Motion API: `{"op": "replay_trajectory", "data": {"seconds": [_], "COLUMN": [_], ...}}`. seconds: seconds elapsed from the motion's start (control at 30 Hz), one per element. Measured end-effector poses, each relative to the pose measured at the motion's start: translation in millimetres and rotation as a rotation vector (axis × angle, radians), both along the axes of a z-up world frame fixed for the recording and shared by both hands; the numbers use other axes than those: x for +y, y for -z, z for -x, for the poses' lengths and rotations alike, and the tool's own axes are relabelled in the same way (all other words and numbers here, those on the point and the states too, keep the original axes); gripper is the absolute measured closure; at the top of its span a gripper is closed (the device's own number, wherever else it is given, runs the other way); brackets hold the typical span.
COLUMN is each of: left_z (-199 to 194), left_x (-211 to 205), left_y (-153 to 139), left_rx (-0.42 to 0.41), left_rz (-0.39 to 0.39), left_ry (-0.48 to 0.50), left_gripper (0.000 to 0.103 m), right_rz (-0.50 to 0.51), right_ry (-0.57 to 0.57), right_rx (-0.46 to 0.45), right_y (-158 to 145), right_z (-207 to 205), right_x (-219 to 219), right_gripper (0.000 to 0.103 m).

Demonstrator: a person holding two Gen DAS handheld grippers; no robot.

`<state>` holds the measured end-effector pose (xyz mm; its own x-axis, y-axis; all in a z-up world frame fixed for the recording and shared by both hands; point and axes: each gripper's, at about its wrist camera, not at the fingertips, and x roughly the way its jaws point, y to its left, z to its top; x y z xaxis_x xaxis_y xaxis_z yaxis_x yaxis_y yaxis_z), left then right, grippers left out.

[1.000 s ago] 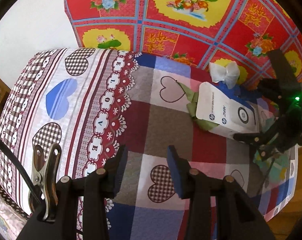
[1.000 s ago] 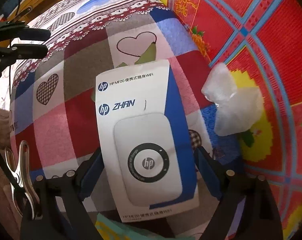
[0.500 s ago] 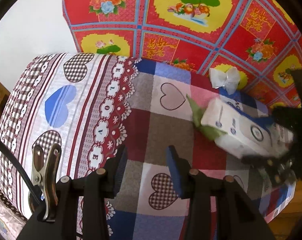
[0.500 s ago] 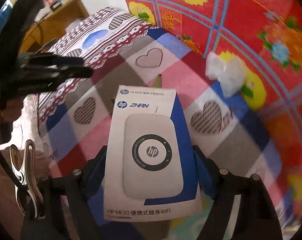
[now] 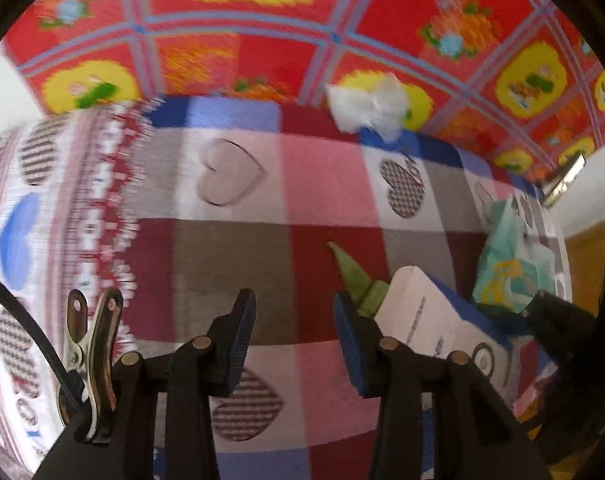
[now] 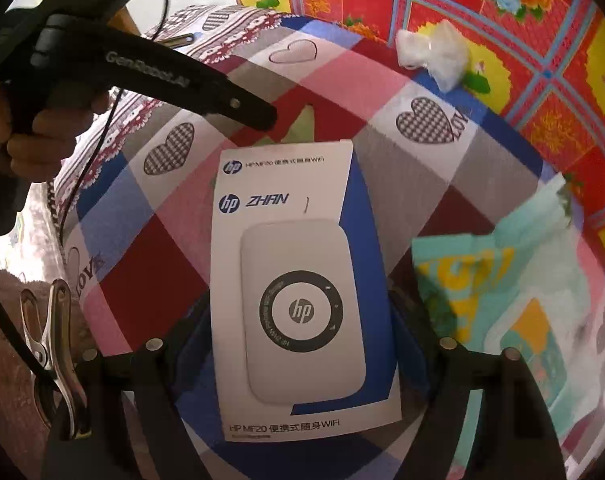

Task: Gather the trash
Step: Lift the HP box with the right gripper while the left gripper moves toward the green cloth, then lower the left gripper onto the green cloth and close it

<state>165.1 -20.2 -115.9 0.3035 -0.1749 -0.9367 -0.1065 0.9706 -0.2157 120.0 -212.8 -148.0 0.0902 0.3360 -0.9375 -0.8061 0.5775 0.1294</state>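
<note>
White carton clamped in right hand-held gripper; left seemingly empty.

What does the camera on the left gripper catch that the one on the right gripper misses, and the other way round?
Only the left view shows the left gripper with nothing between its fingers. Only the right view shows a hand holding that gripper, and the print on the white HP box that the right gripper clamps. Both show the box, the crumpled white tissue, the teal packet, the green scrap and the patchwork cloth.
</note>
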Motion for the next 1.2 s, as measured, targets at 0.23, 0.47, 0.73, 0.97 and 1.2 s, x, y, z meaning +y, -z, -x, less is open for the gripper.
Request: {"op": "replay_trajectory", "data": {"seconds": [0.23,0.47,0.73,0.97,1.2], "left_z": [-13,-16,-17,-17,-8], "left_x": [-27,-66,-65,-56,-40], "left_y": [14,25,31,24,-11], "left_rx": [0.024,0.024,0.016,0.019,-0.059], "left_rz": [-0.033,-0.242,-0.238,-0.211,-0.104], "left_ry": [0.096,0.227,0.224,0.214,0.195], "left_gripper": [0.056,0.044,0.04,0.044,0.049], "right_rz": [-0.053,-0.093,-0.239,-0.331,-0.336], "right_ry": [0.082,0.168,0.371,0.456,0.491], "right_rx": [0.032,0.04,0.068,0.044,0.054], "right_y": [2,0,-19,-28,-26], "right_z": [4,12,25,37,39], "right_x": [-13,-34,-92,-110,-113], "right_gripper": [0.023,0.024,0.025,0.025,0.025]}}
